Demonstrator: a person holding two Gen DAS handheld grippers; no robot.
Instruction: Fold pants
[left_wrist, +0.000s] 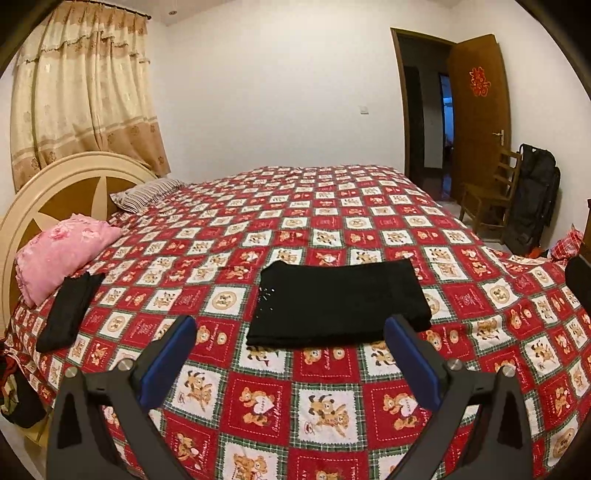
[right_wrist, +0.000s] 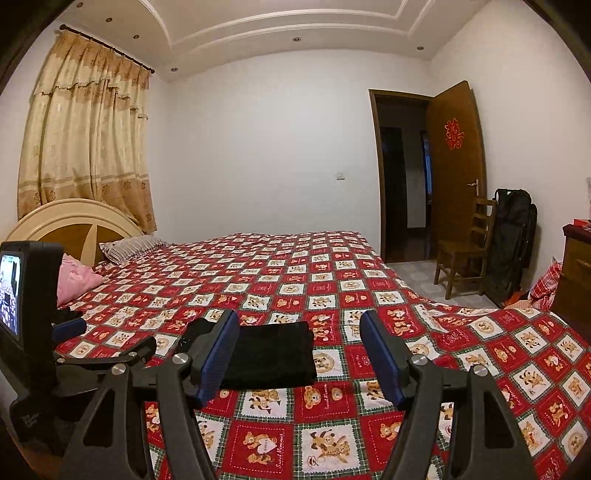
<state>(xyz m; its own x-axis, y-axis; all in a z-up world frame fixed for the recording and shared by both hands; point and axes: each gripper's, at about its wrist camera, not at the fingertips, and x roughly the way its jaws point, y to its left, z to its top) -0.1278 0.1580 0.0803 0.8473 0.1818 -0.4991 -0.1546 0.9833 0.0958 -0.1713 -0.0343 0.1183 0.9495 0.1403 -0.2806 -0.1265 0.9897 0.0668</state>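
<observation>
Item: black fabric pants, folded into a flat rectangle (left_wrist: 338, 302), lying on the red, white and green checked bedspread with bear prints (left_wrist: 332, 398).
Location, left wrist view: pants at centre, just past the fingertips, toward 12 o'clock from the left gripper (left_wrist: 290, 343).
Location, right wrist view: same pants (right_wrist: 275, 350) partly hidden behind the left-hand blue pad, toward 11 o'clock from the right gripper (right_wrist: 299, 350).
Condition of item: edges fairly square, layers stacked, no leg trailing loose; it reads as a finished fold.
Second item: another dark folded garment (left_wrist: 70, 312) at 9 o'clock in the left wrist view, beside the pink ruffled pillow (left_wrist: 62, 251); what kind of garment cannot be told.
Left gripper: blue-padded jaws spread wide, nothing between them, clear of the cloth.
Right gripper: jaws well apart, holding nothing, above the bedspread short of the pants.
Other gripper in shot: the left unit, with its small screen (right_wrist: 9, 291), shows at 9 o'clock in the right wrist view.
Step in hand: judged to be the close of folding, both tools off the cloth.
Next move calls for: probably either leaving the bundle as it lies, or pinching a near edge with both tools to shift it toward the second item, keeping the layers together.
Risk: a one-sided lift would likely let the stack slide open.
</observation>
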